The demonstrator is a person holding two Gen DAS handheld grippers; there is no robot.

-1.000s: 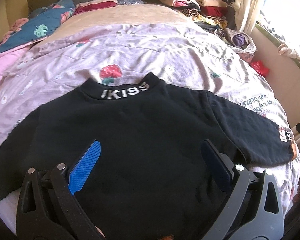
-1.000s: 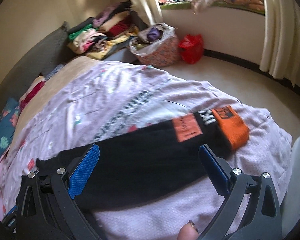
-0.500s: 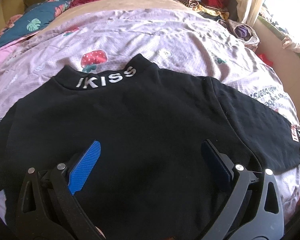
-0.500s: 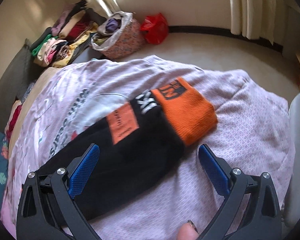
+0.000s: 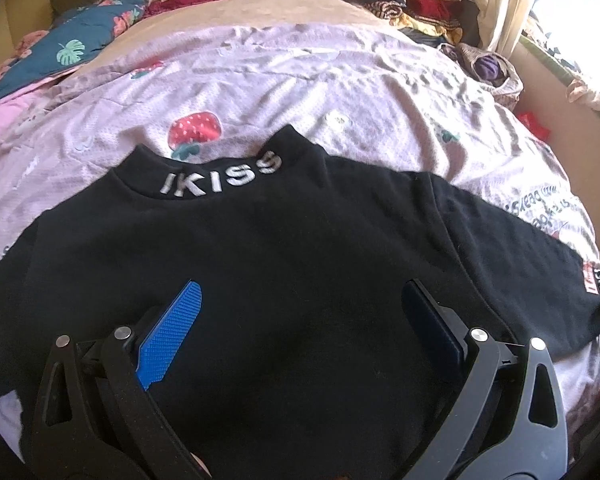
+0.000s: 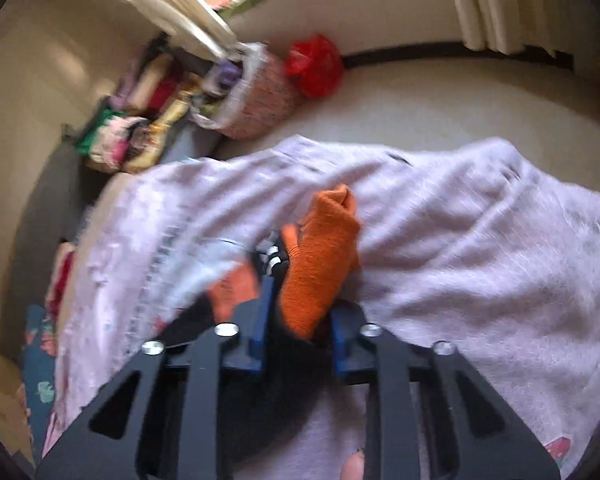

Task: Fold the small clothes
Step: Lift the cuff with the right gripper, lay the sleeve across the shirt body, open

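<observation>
A black top [image 5: 300, 280] lies spread flat on the lilac bedspread [image 5: 340, 92], collar away from the camera, with a strawberry print [image 5: 196, 130] on the spread just beyond the collar. The left gripper [image 5: 300, 308] hangs over the top's lower middle, jaws spread wide and clasping nothing. The right gripper [image 6: 300, 320] has just been closing and now pinches the top's orange cuff [image 6: 320, 256], which bunches up between its blue pads [image 6: 262, 320].
</observation>
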